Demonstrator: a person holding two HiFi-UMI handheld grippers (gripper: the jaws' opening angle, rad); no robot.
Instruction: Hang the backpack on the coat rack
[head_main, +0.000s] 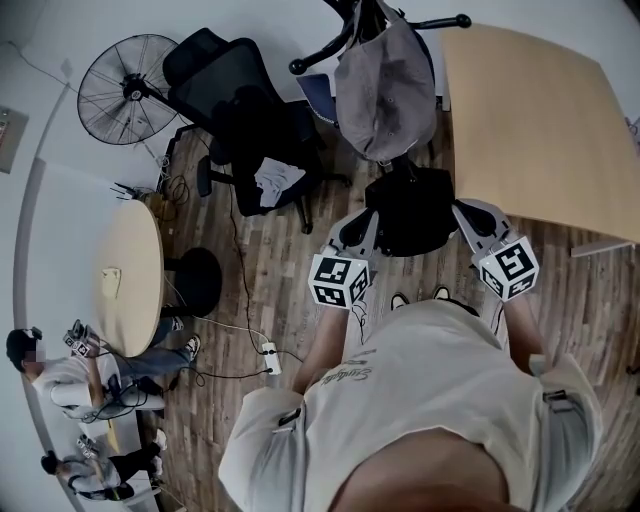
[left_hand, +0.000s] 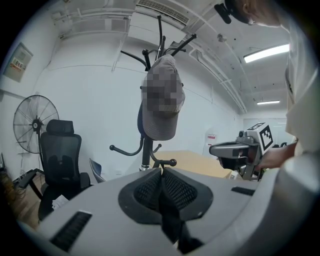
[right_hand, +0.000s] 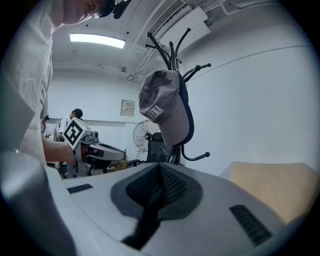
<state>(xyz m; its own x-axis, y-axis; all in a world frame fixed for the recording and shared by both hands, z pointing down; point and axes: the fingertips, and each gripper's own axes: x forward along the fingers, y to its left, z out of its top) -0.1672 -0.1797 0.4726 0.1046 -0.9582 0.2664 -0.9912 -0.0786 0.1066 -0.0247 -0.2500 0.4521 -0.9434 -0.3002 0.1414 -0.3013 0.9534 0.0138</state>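
A black backpack (head_main: 410, 215) hangs between my two grippers, in front of the coat rack (head_main: 352, 20). My left gripper (head_main: 356, 236) is shut on a black strap (left_hand: 170, 220) at the bag's left side. On the right side, my right gripper (head_main: 470, 216) is shut on the other black strap (right_hand: 147, 215). The black coat rack (left_hand: 146, 150) stands straight ahead with curved hooks, and a grey cap (left_hand: 161, 125) hangs near its top. From the right gripper view the rack (right_hand: 172, 55) and cap (right_hand: 167, 107) show just behind the jaws (right_hand: 160, 167).
A light wooden table (head_main: 540, 120) is to the right of the rack. A black office chair (head_main: 250, 120) and a floor fan (head_main: 125, 85) stand to the left. A round table (head_main: 130, 275), a power strip (head_main: 270, 358) with cables and two people (head_main: 70, 380) are at lower left.
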